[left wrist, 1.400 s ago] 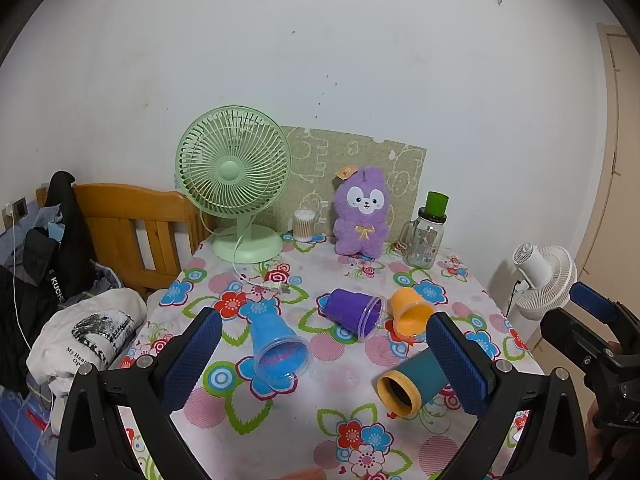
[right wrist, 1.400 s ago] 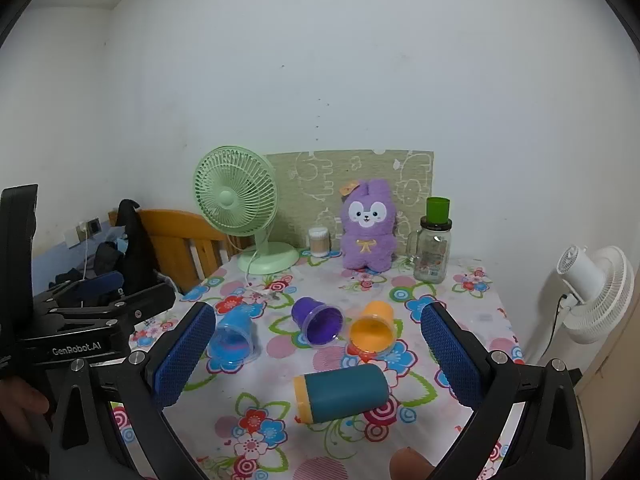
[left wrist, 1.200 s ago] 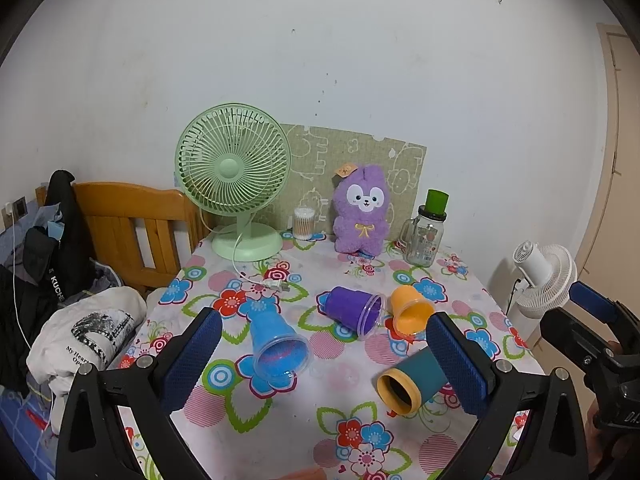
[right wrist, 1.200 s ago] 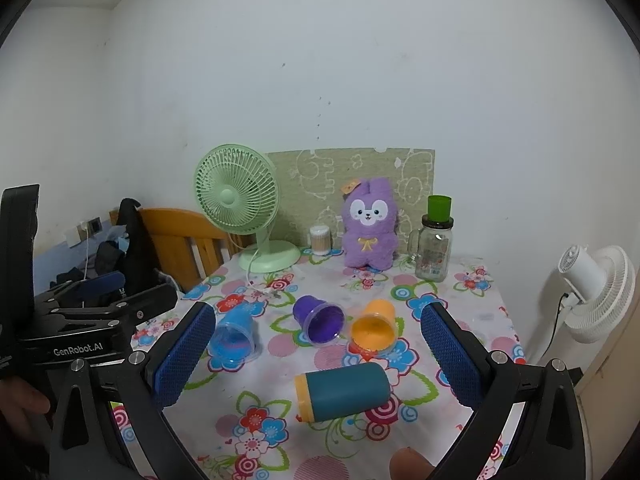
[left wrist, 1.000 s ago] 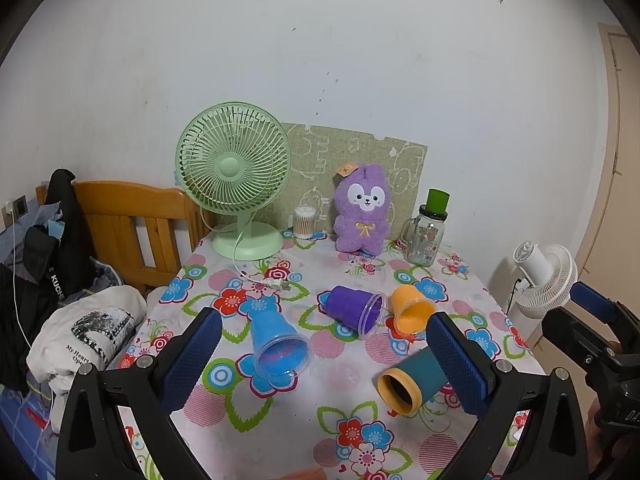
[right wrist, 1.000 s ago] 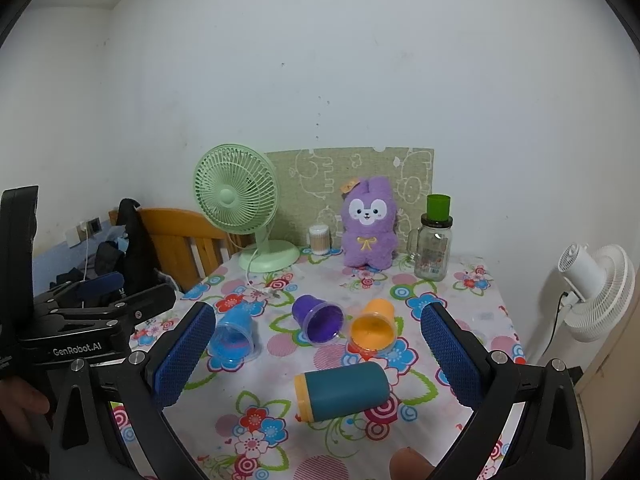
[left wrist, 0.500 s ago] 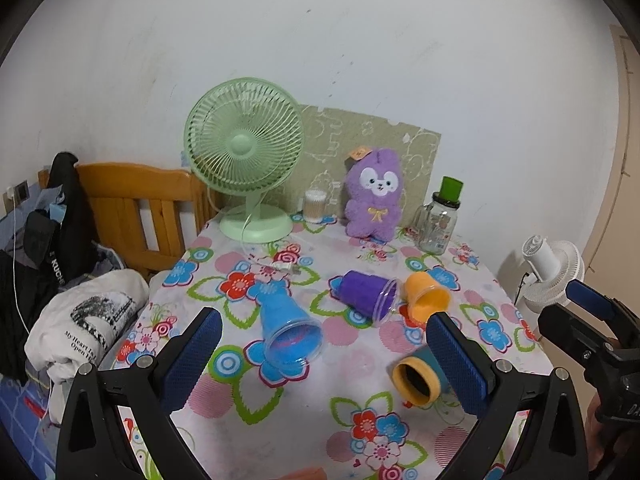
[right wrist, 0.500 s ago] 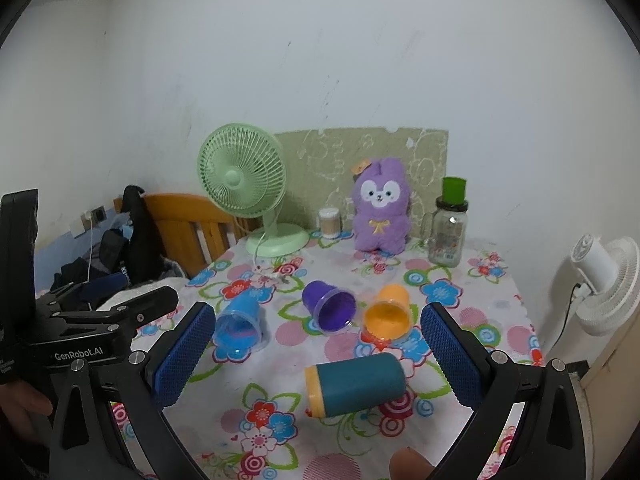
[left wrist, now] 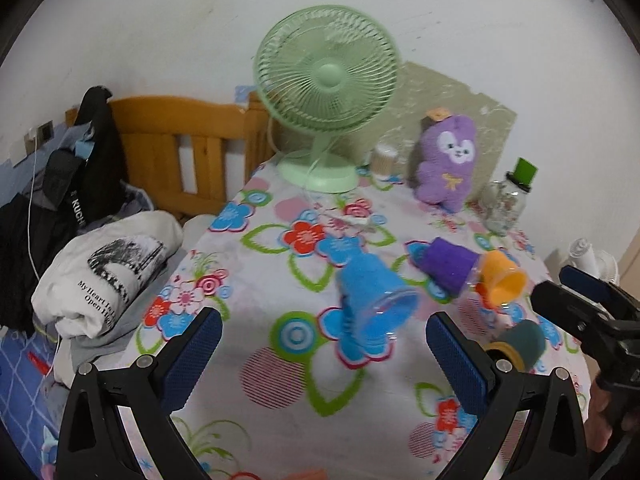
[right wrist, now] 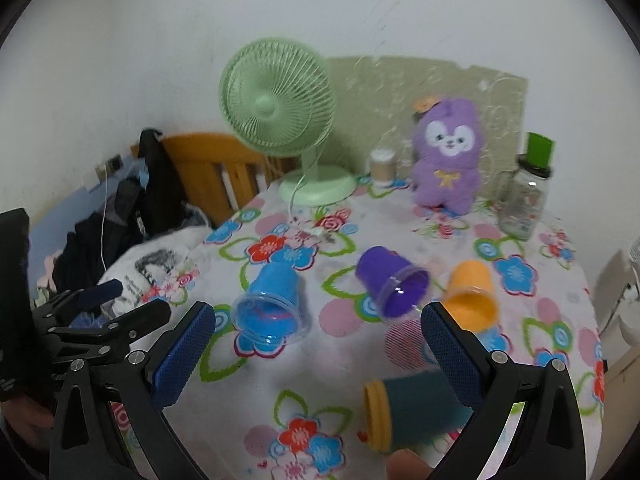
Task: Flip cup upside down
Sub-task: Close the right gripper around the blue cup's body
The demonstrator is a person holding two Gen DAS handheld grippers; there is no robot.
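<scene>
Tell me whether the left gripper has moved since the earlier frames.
Yes. The left gripper has come forward and down toward the table: the green fan and blue cup look larger and nearer.

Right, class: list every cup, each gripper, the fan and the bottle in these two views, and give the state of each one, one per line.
blue cup: on its side, mouth toward camera
purple cup: on its side
orange cup: on its side
teal cup: on its side, yellow rim leftward
left gripper: open, empty
right gripper: open, empty
green fan: upright; spinning cannot be told
bottle: upright, green cap on
</scene>
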